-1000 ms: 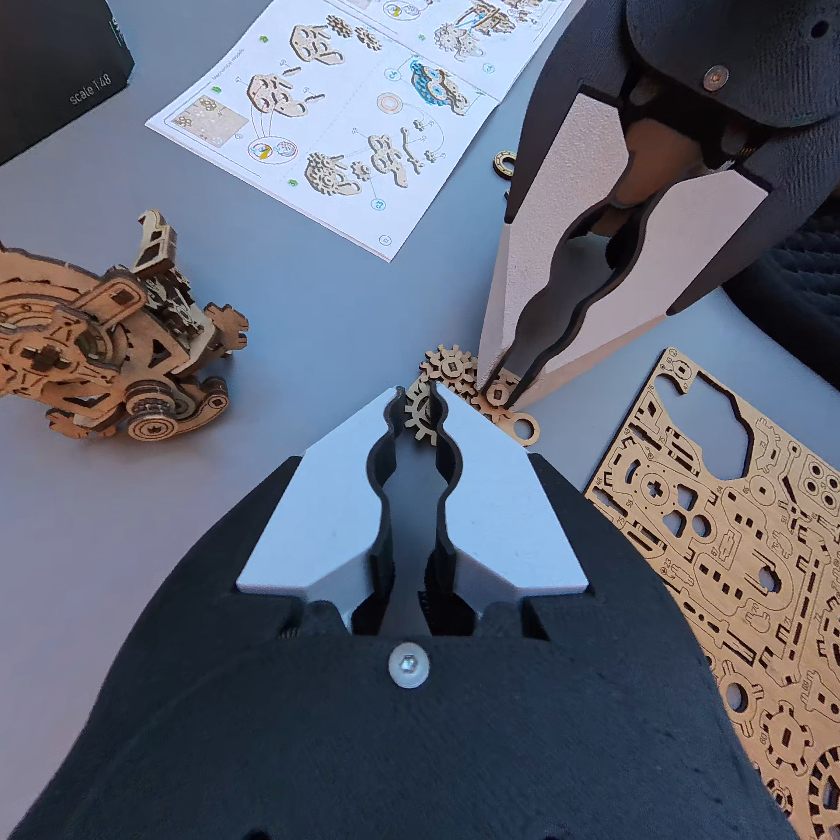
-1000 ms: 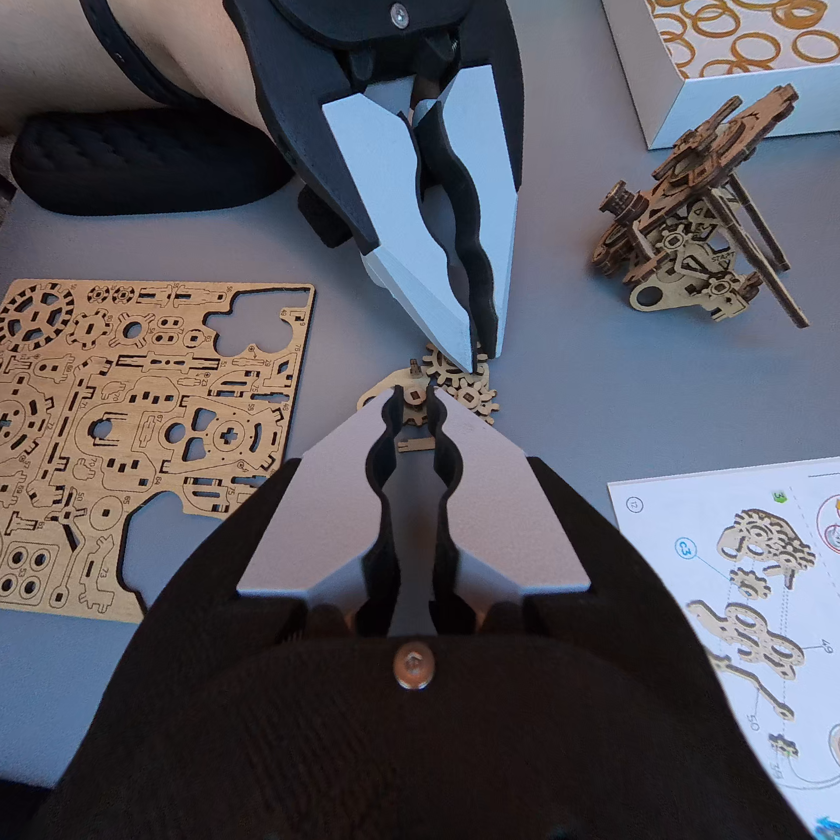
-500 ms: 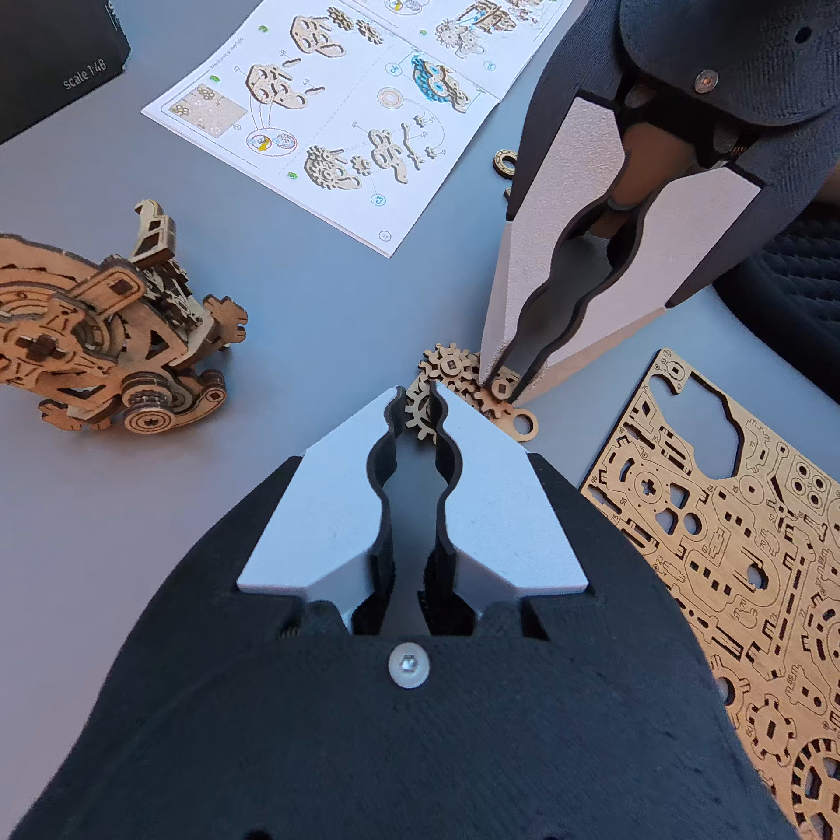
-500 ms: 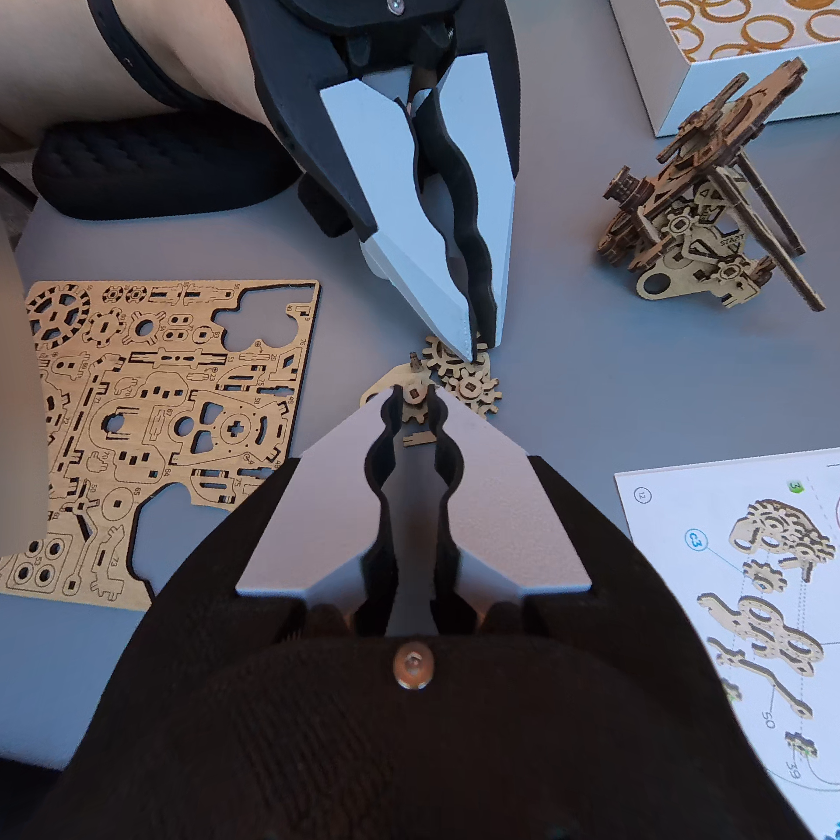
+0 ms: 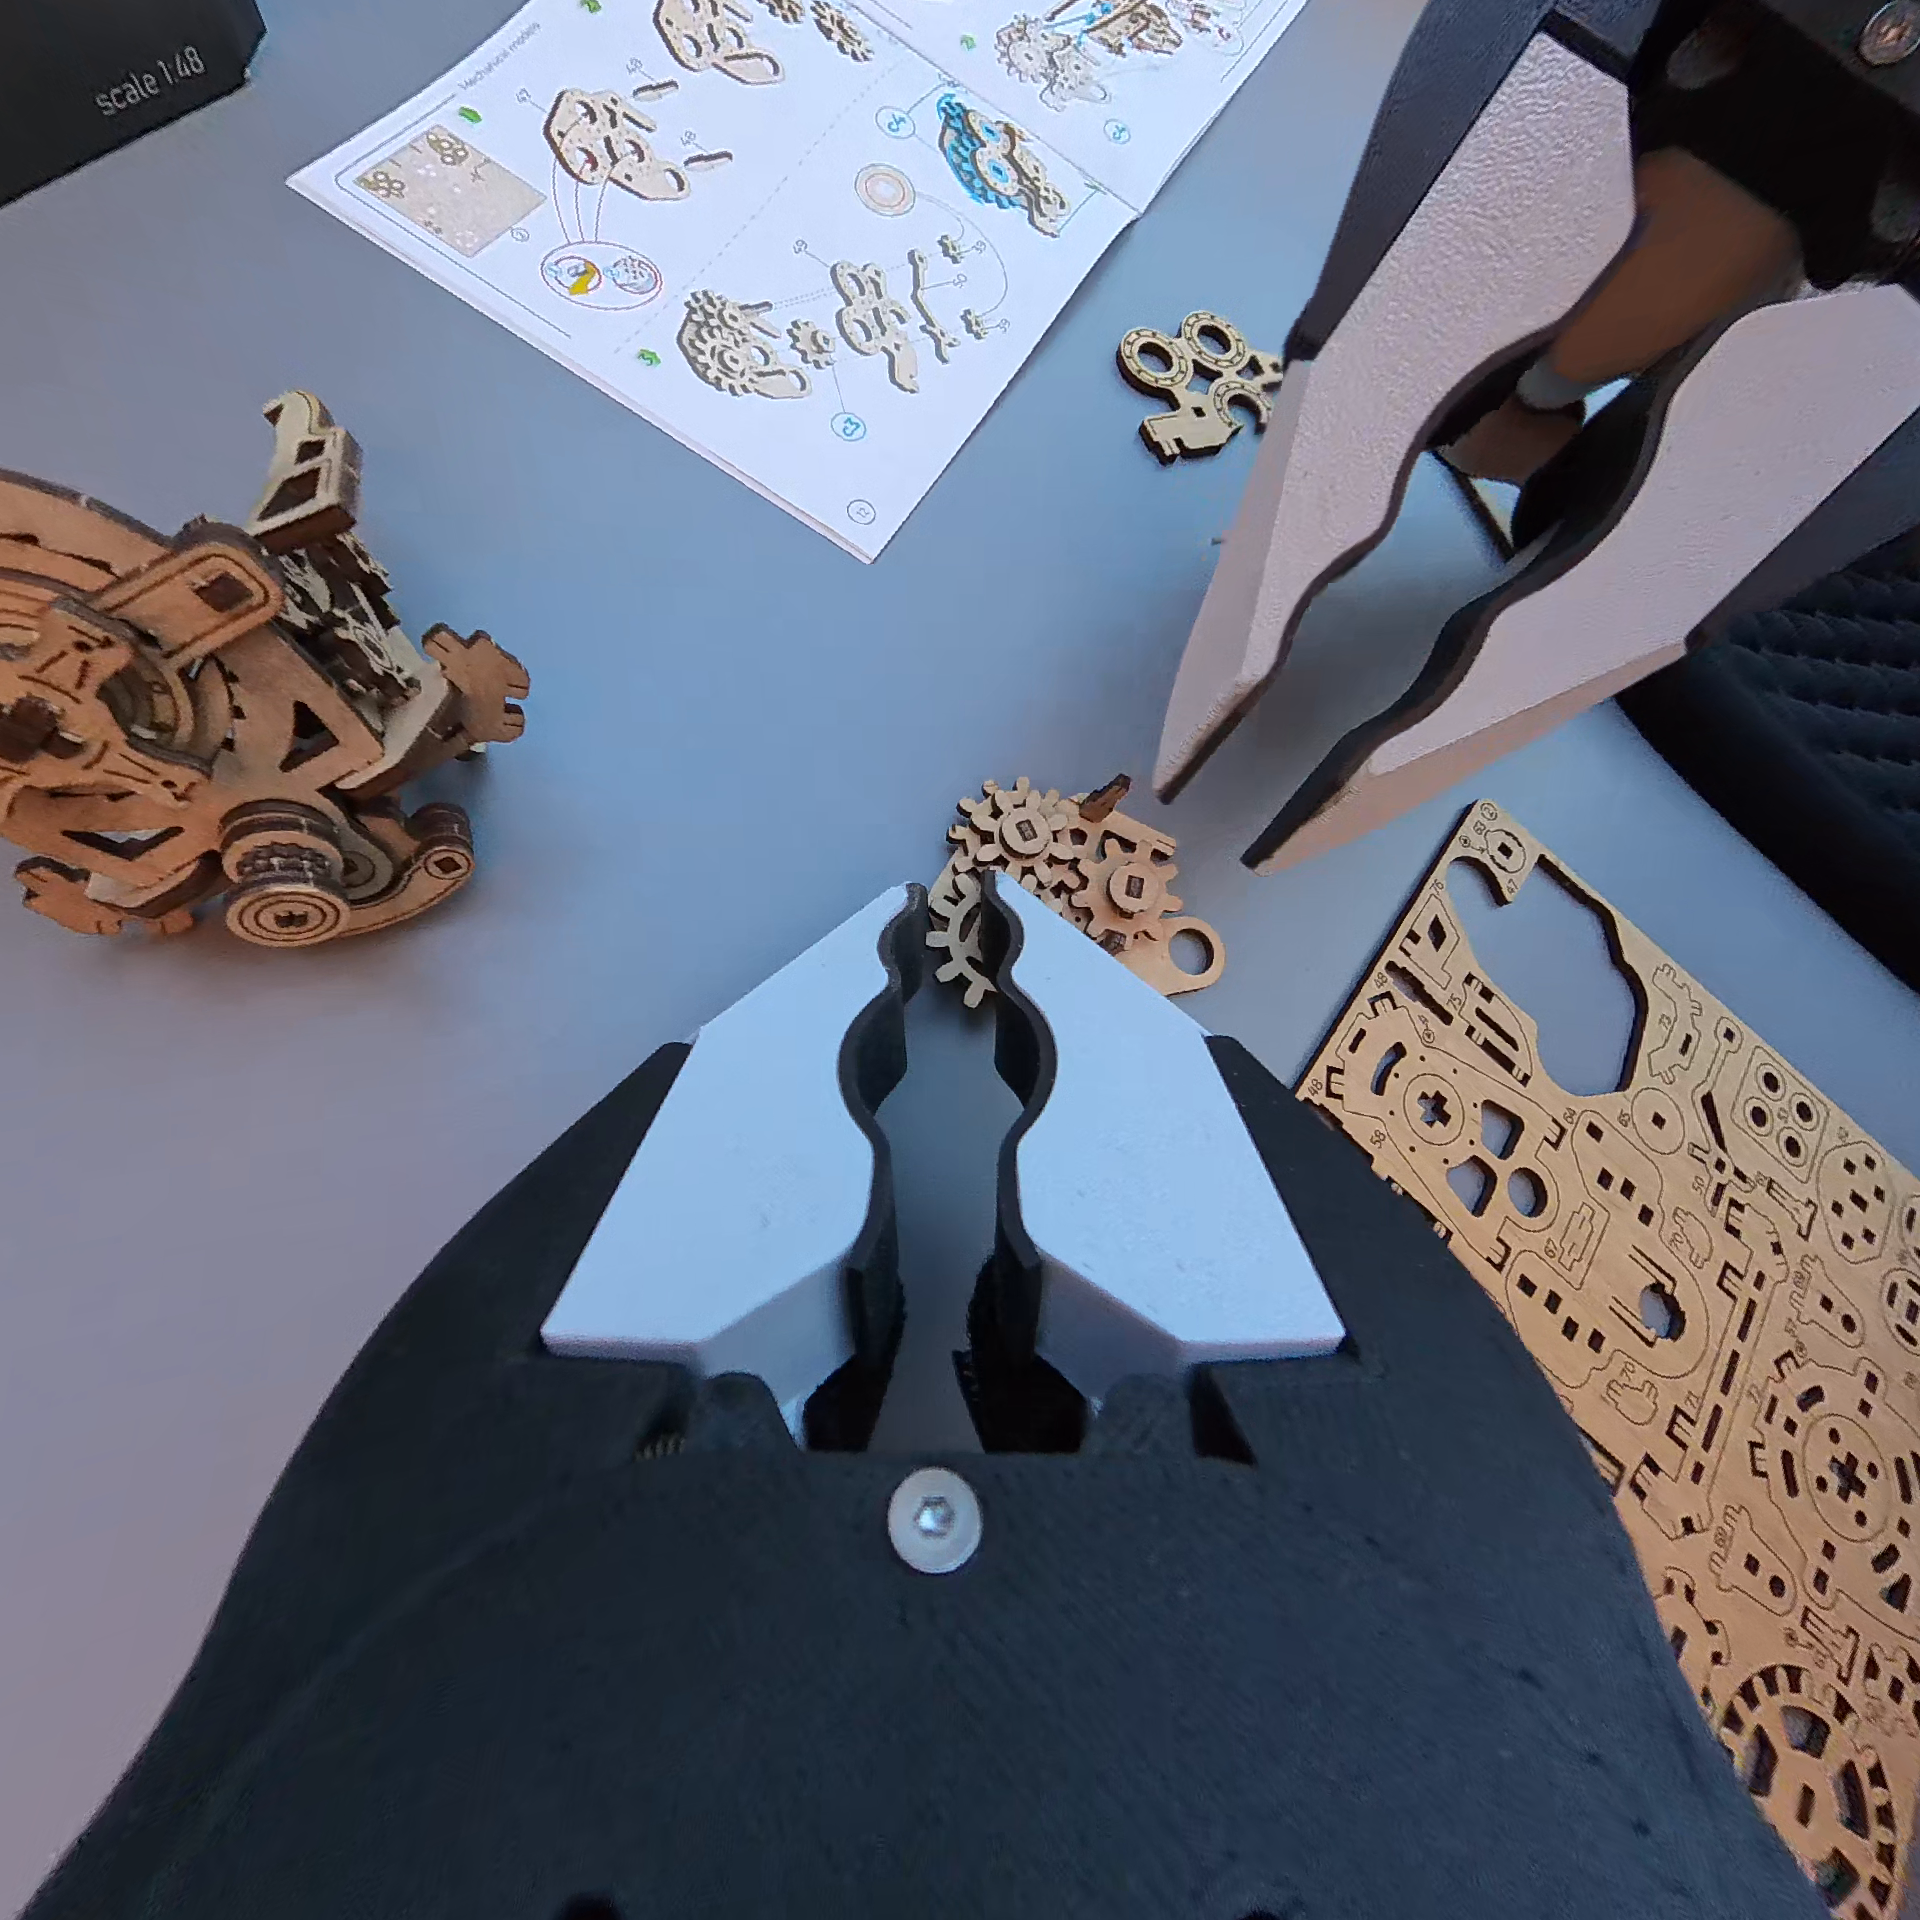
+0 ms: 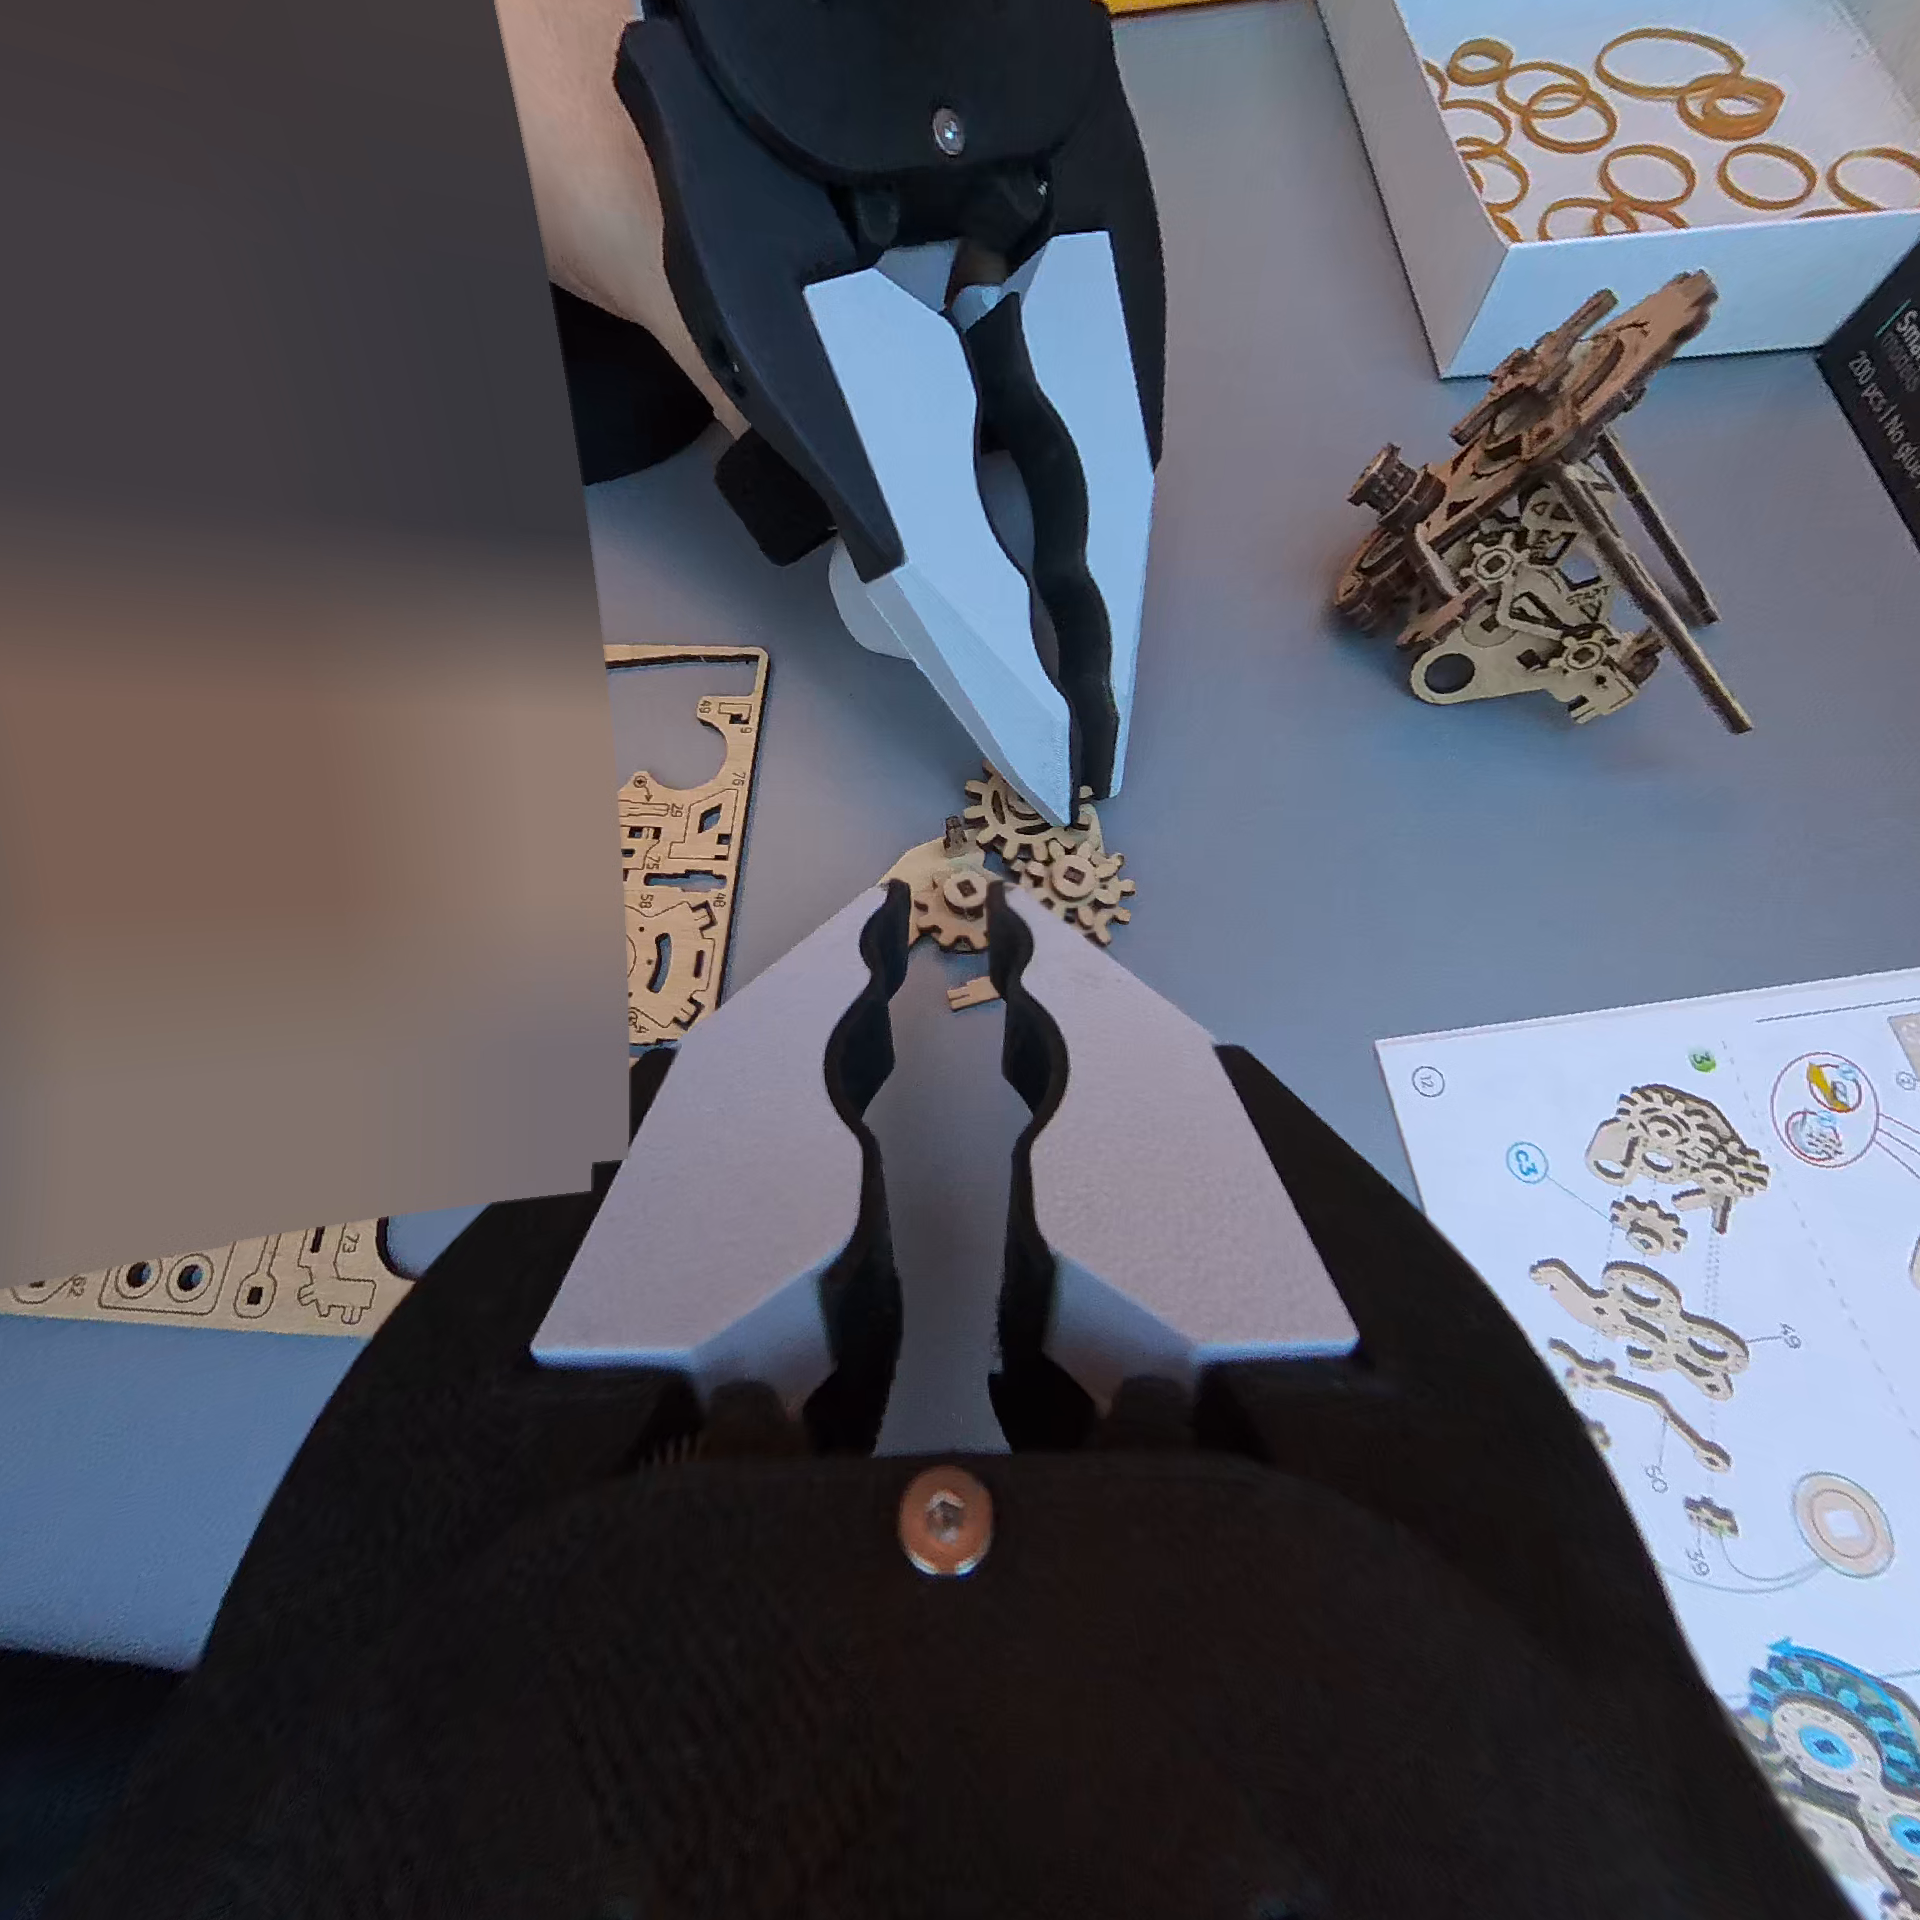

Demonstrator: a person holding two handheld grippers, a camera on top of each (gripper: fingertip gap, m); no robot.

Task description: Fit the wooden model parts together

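the left hand-held gripper was clenched on the rim of a small wooden gear, pinning the gear assembly against the grey tabletop right in front of it; that cluster of meshed gears sat on a flat base plate with a ring tab, and a short peg stood up from its far side. in the right wrist view the right hand-held gripper was released, its jaws standing a little apart, just short of the nearest gear, with a tiny loose connector piece lying on the tabletop between its fingers. to do this step well, i judged that the left grip should stay firm and low so the plate cannot slide, while the right comes in slowly, square to the part it means to take, and presses parts straight down onto their axles; thin plywood teeth would snap under a twist. beside the assembly lay the laser-cut parts sheet, farther off the half-built wooden model, a small loose cut-out piece with round holes, the instruction booklet, and a white box of rubber bands. compared with half a second earlier, the right hand-held gripper had lifted away from the gears and its jaws had parted, uncovering the second gear and the peg, while the left had kept its hold.
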